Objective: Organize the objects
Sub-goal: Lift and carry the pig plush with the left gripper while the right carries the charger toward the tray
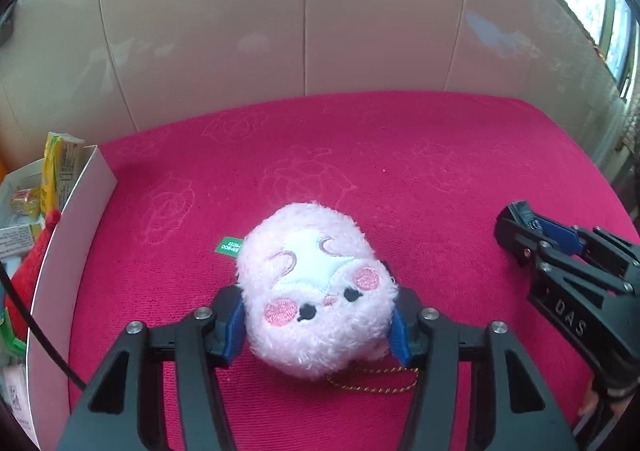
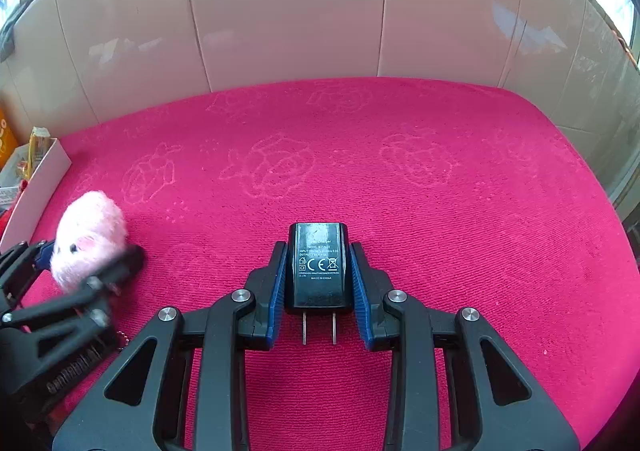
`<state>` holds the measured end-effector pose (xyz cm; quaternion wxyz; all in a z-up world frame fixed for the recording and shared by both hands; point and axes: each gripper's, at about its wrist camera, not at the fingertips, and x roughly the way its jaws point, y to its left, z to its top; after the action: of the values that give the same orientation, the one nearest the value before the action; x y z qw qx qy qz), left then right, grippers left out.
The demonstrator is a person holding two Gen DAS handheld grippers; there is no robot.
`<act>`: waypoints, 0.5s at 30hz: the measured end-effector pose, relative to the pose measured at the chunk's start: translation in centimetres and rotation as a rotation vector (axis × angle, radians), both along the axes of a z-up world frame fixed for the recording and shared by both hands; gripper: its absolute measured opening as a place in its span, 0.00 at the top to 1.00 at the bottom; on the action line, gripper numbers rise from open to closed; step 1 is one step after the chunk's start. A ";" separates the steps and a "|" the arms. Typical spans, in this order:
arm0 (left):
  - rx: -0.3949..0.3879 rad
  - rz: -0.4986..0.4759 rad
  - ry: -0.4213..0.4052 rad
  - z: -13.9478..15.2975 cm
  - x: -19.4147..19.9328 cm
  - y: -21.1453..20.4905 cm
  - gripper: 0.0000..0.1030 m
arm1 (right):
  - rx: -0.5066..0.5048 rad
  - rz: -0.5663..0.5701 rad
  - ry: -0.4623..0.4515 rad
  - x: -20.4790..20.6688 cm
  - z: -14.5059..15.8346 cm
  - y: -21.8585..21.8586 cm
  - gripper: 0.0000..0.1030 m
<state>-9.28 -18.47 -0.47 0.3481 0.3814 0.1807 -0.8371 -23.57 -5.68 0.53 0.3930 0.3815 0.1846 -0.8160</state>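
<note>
Charger (image 2: 318, 265): "CE", "MADE IN CHINA" | right gripper (image 2: 318, 283) clamps it

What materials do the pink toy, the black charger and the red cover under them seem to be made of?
Pink toy: soft plush, long fuzzy pile, stitched face, so probably synthetic fabric. Black charger: hard glossy plastic, as its reflections and printed label suggest, with two metal prongs. Red cover: woven or terry-like cloth, matte, with fine ribs and faint flower outlines; the fibre cannot be told.
</note>
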 end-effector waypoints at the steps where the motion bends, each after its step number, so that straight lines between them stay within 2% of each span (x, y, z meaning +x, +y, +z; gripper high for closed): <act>1: 0.005 -0.005 0.007 0.0 0.3 0.0 0.49 | 0.001 -0.003 0.001 0.0 0.0 0.0 0.72; 4: 0.001 -0.003 0.007 0.2 0.8 -0.4 0.49 | 0.001 -0.014 0.003 0.1 0.1 0.0 0.72; 8: 0.010 0.047 0.041 0.7 2.6 0.1 0.49 | -0.022 -0.051 0.012 0.3 0.4 0.7 0.72; 15: 0.009 0.152 0.172 1.6 6.5 -0.2 0.49 | -0.183 -0.113 0.092 3.0 2.4 4.1 0.72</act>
<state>-2.80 -18.64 1.14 0.3922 0.2948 0.2422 -0.8371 -20.57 -1.62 2.94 0.3707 0.3162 0.1054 -0.8669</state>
